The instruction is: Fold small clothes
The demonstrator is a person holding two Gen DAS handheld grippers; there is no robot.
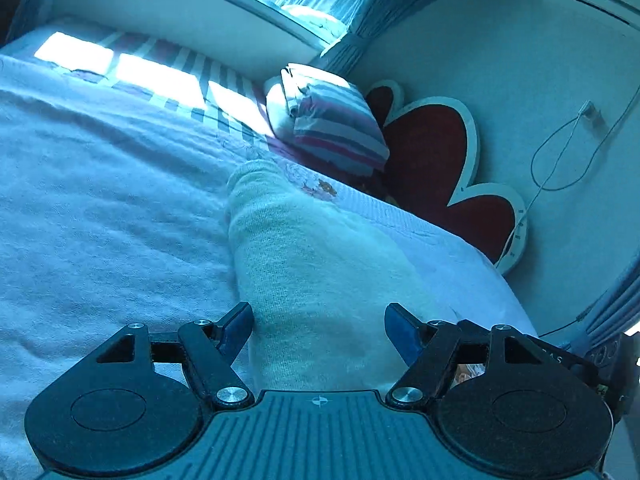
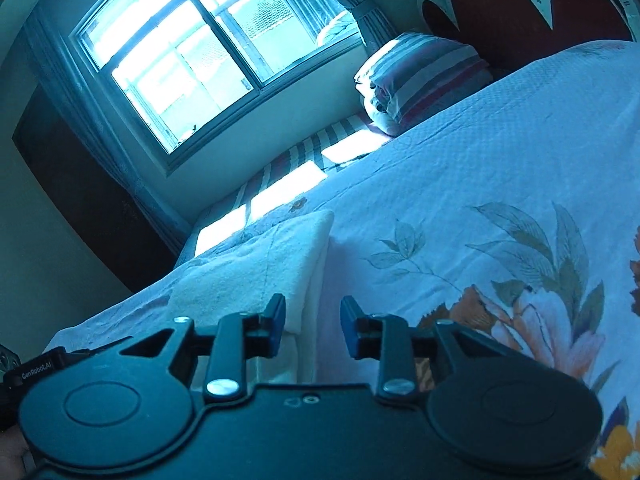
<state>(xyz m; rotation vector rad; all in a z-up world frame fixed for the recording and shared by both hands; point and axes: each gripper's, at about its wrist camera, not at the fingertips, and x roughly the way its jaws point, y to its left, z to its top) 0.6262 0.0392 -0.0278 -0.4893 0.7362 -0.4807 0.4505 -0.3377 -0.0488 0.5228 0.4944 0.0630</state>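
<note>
A small white knitted garment (image 1: 304,256) lies folded into a long narrow strip on the bed, running from between my left fingers away toward the pillow. My left gripper (image 1: 318,326) is open, its blue fingertips (image 1: 240,328) on either side of the strip's near end, not closed on it. In the right wrist view the same white garment (image 2: 260,268) lies on the bedspread, its right edge just ahead of my right gripper (image 2: 312,318). The right gripper is open and empty, low over the bed.
The bed has a white floral bedspread (image 2: 500,200). A striped pillow (image 1: 336,120) leans on a red, cloud-shaped headboard (image 1: 432,148). A window (image 2: 192,52) with curtains is beyond the bed. A cable (image 1: 560,160) hangs on the wall.
</note>
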